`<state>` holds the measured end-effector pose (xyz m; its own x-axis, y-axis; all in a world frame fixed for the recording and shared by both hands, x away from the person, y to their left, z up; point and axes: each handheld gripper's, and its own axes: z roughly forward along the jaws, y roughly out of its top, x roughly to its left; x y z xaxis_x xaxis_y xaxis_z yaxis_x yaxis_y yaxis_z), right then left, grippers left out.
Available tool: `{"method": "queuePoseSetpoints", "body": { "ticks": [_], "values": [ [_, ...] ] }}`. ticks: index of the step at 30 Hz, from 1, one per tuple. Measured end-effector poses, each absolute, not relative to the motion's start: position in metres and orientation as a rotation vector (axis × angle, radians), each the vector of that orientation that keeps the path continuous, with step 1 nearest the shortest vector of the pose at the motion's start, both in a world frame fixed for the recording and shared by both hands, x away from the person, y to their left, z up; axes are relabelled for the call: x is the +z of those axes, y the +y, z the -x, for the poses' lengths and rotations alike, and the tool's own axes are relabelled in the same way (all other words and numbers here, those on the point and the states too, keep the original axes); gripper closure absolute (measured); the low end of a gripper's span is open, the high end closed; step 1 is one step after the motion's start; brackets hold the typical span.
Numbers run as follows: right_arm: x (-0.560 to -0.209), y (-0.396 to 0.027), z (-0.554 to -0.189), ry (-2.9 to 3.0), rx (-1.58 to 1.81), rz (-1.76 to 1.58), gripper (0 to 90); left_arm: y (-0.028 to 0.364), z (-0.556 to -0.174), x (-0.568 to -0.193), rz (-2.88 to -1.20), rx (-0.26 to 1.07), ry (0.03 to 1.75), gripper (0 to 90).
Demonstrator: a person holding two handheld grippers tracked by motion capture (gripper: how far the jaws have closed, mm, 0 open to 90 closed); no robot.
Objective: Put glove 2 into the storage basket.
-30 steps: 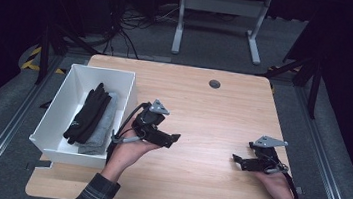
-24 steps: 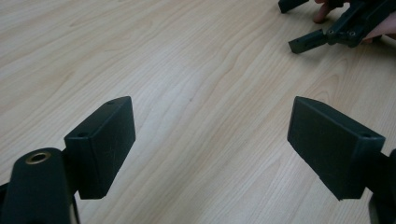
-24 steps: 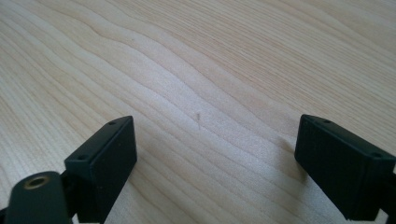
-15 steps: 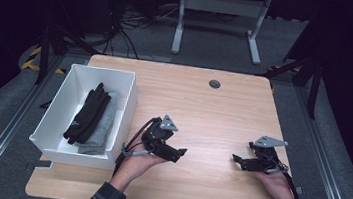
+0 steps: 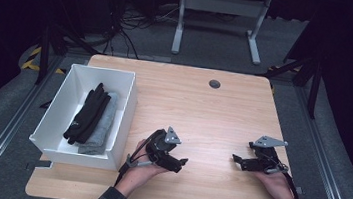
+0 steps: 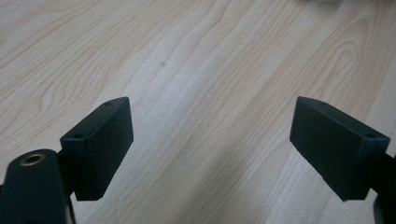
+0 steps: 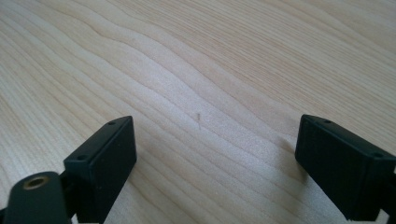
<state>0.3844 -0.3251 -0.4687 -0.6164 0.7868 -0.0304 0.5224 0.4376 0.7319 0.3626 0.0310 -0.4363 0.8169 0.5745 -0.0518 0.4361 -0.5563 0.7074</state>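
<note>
Left gripper (image 5: 180,162), black with a grey three-cornered top plate, lies low over the light wooden table (image 5: 203,112) at about 7 o'clock from the table's middle. In the left gripper view (image 6: 210,142) its jaws stand wide apart, released, with bare wood grain between them and nothing grasped.

Right gripper (image 5: 236,159), of the same make, sits at about 4 o'clock from the table's middle, near the right edge, its jaws pointing toward 9 o'clock. In the right gripper view (image 7: 215,165) the jaws are likewise spread and empty over bare wood.

White rectangular plastic bin (image 5: 124,108) stands on the table's left side, at 10 o'clock from the left gripper and just beside that hand. Inside it lie black fabric gloves (image 5: 88,112) over a grey folded cloth (image 5: 102,131). Both grippers are apart from the bin's contents.

Small dark round grommet (image 5: 214,83) sits in the tabletop at 12 o'clock, near the far edge.
</note>
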Motion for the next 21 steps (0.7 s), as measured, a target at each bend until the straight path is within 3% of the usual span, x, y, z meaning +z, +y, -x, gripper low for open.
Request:
{"method": "queuePoseSetpoints", "body": {
  "ticks": [10, 17, 21],
  "values": [
    [-0.469, -0.325, -0.384, 2.327, 0.993, -1.114, 12.9, 0.025, -0.359, -0.459, -2.310, 0.278, 0.729, 12.3],
    [-0.469, -0.325, -0.384, 2.330, 0.997, -1.112, 12.9, 0.022, -0.359, -0.469, -2.348, 0.324, 0.705, 5.2],
    [-0.469, -0.325, -0.383, 2.331, 0.997, -1.112, 12.9, 0.022, -0.361, -0.474, -2.322, 0.258, 0.694, 0.0]
  ]
}}
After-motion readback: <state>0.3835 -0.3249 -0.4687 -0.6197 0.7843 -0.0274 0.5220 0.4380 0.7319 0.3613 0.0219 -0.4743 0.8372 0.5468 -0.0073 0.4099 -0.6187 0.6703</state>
